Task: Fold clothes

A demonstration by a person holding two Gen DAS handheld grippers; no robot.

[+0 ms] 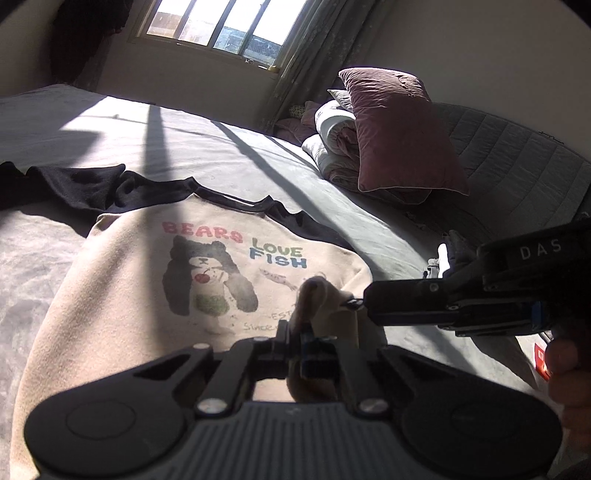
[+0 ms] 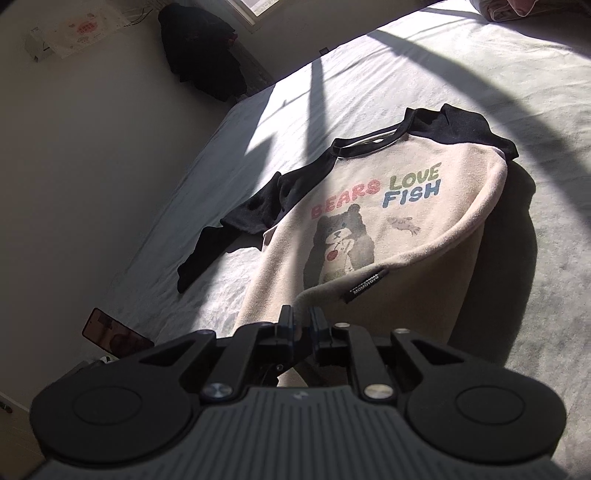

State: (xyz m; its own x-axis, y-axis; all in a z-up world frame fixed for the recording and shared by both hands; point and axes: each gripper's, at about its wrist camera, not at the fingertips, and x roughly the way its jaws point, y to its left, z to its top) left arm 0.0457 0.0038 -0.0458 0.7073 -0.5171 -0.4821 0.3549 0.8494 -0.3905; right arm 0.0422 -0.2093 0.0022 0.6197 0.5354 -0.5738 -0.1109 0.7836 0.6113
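Observation:
A cream sweatshirt (image 1: 122,295) with black raglan sleeves and a "BEARS LOVE FISH" bear print lies face up on a grey bed (image 1: 229,155); it also shows in the right wrist view (image 2: 369,192). My left gripper (image 1: 299,332) is shut on a raised fold of its cream hem. My right gripper (image 2: 302,317) is shut on the hem edge near a small black label (image 2: 365,286), lifting it off the bed. The right gripper also shows in the left wrist view (image 1: 360,304), close to the right of the left one. One black sleeve (image 2: 236,218) lies stretched out to the left.
A maroon pillow (image 1: 395,129) leans on folded quilts (image 1: 332,147) at the head of the bed. A window (image 1: 221,22) is behind. A dark garment (image 2: 203,51) hangs by the wall. A phone (image 2: 114,338) lies at the bed's near left edge.

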